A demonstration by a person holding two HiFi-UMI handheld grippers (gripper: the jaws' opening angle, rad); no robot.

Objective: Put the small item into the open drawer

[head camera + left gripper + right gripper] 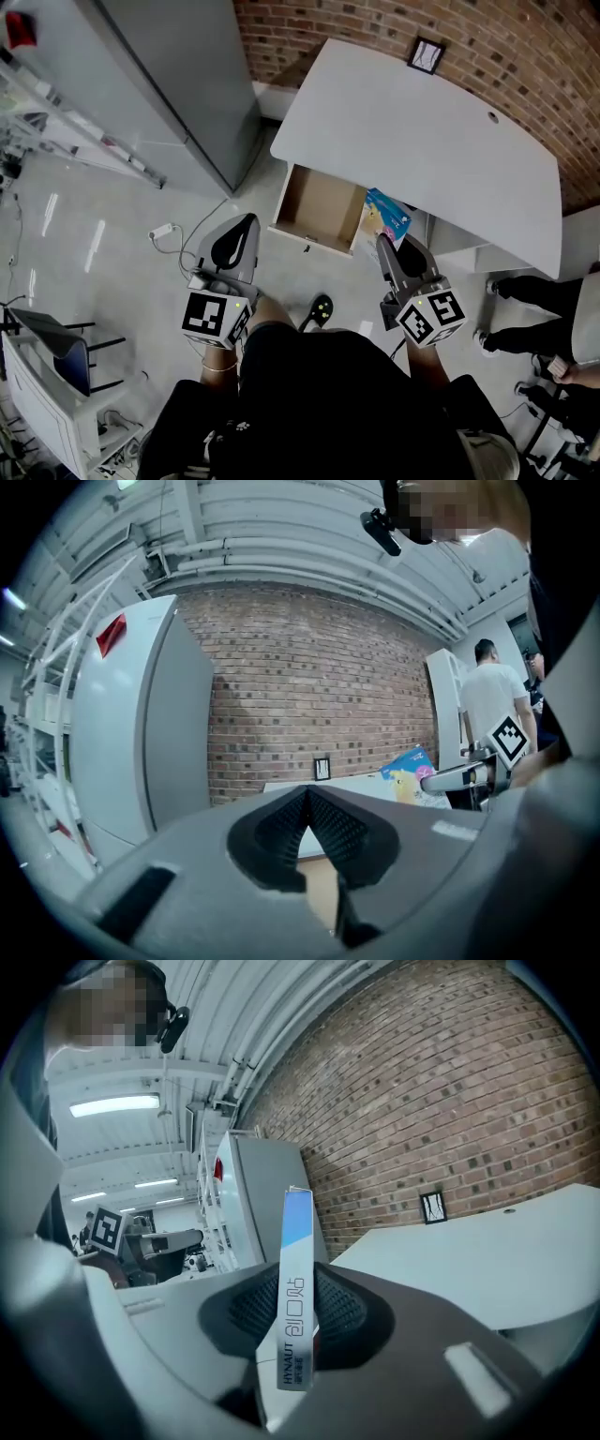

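Note:
The white desk's (422,131) drawer (319,208) stands pulled out, its brown inside bare. My right gripper (386,251) is shut on a flat blue and white box (386,217) held just right of the drawer, under the desk's edge. In the right gripper view the box (297,1232) stands edge-on, upright between the pads (339,1309). My left gripper (236,242) hovers left of the drawer's front, pads (281,832) meeting at their tips with nothing between them. The left gripper view also catches the box (412,772) in the right gripper (448,779).
A tall grey cabinet (159,84) stands left of the desk, against the brick wall (469,47). A white cable and plug (164,232) lie on the floor near my left gripper. Another person's shoes (525,291) are at the right. A small framed card (427,56) sits on the desk's far edge.

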